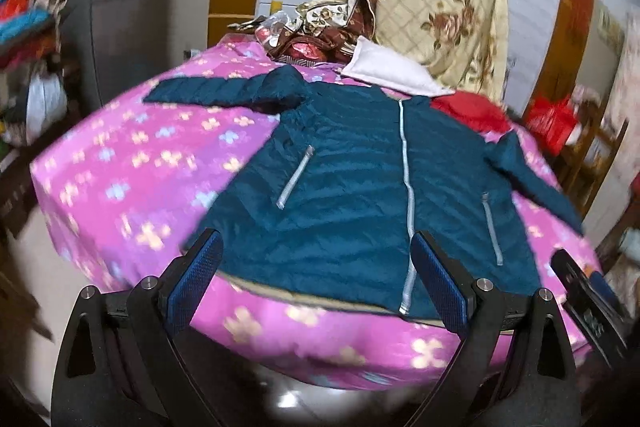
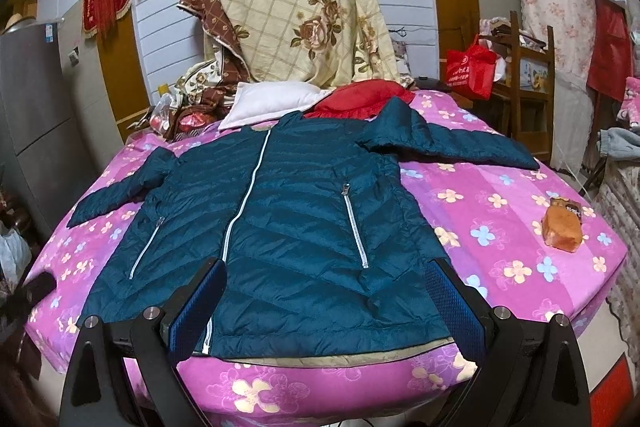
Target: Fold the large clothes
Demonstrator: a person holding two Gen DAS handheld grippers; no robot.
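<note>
A dark teal puffer jacket (image 2: 288, 223) lies flat and face up on a bed covered by a pink flowered sheet (image 2: 500, 227), its pale front zipper (image 2: 244, 203) closed and running from the collar down to the hem. Both sleeves are spread out to the sides — one reaches toward the far right corner of the bed in the right wrist view, the other angles down toward the left edge. Two slanted pocket zippers sit on either side of the front. The hem lies just at the near edge of the mattress, where a thin strip of tan lining shows under it. The right gripper (image 2: 326, 307) hangs over that hem with its blue-padded fingers (image 2: 200, 311) spread wide, holding nothing; whether the tips touch the fabric is hard to tell from this angle. The left gripper (image 1: 320, 283) is likewise wide apart and empty, poised over the hem on the jacket's other half, and its view is somewhat blurred. At the head of the bed a white pillow (image 2: 272, 99) lies just beyond the collar, with a red cloth (image 2: 360, 99) beside it and a cream quilt with brown roses (image 2: 296, 15) draped upright behind. A small orange packet (image 2: 562, 229) rests on the sheet well apart from the jacket, near the right edge. A red bag (image 2: 470, 67) hangs by a wooden chair off the bed.
</note>
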